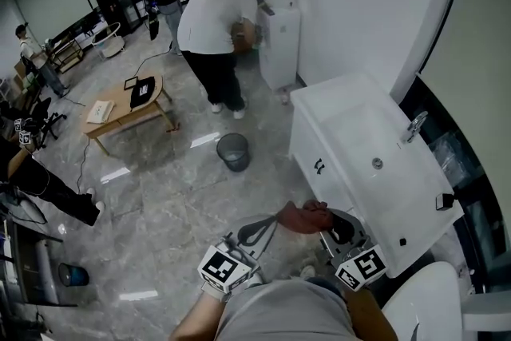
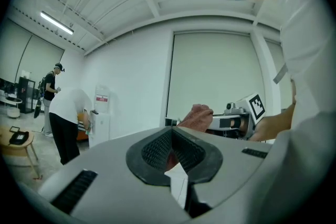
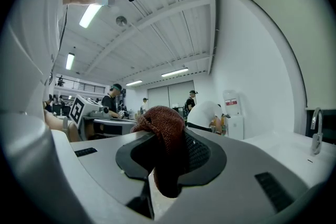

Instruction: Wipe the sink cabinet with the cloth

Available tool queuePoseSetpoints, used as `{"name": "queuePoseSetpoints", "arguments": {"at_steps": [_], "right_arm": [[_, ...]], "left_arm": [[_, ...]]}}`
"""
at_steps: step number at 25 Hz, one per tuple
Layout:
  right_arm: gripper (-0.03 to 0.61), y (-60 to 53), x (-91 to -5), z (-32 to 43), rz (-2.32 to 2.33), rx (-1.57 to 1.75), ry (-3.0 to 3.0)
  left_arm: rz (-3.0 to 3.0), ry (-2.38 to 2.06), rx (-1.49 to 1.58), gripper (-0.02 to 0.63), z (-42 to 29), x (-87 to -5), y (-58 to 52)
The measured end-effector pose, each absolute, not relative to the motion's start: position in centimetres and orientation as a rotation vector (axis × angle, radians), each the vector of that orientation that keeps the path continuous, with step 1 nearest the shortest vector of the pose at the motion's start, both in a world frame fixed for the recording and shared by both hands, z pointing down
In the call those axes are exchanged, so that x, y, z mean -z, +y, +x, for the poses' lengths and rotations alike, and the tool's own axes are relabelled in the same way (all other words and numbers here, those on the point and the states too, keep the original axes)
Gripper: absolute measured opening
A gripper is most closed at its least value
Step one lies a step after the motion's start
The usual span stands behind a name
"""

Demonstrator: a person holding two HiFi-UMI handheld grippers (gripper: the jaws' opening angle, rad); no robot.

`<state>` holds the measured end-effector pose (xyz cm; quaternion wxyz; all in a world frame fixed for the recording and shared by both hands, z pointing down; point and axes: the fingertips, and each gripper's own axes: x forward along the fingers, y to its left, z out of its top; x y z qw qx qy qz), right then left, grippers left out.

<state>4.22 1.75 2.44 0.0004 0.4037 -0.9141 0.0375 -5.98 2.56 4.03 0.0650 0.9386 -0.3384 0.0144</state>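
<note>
Standing beside a white sink cabinet [image 1: 307,148] with a moulded basin top and a chrome tap [image 1: 415,125] at the far side. Looking steeply down along its front face.

Holding the right gripper [image 1: 334,226] low, by the cabinet's near front corner. Pinching a crumpled rust-red woven cloth [image 1: 302,216] in it, with the black ribbed pads [image 3: 202,152] pressing in on the fabric from both sides. Showing, in the right gripper view, the cloth bunching up above the jaws and hanging in a dark fold below them. Carrying the cloth in the air close to the cabinet's lower front edge. Impossible to tell whether touching it or not.

Holding the left gripper [image 1: 271,224] just left of the cloth, tip pointing toward its loose end. Holding those jaws close together, leaving only a thin slit in the left gripper view, with nothing clearly caught there.

Further off on the grey polished floor [image 1: 160,188]:
- Passing a round grey bin [image 1: 233,151] standing in front of the cabinet.
- Reaching a white water dispenser [image 1: 278,20] against the wall, with a person in a white top [image 1: 214,32] bending over beside it.
- Ending at a low wooden table [image 1: 120,108] well to the left.
</note>
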Motion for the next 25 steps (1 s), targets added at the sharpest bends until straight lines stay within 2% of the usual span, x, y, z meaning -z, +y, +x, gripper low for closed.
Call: {"name": "queuePoseSetpoints", "arguments": {"at_steps": [25], "right_arm": [[0.089,1.6,-3.0,5.0,1.365,-0.144,-2.841]], "left_arm": [[2.838,-1.059,0.008,0.009,-5.8,-2.9,2.1]]}}
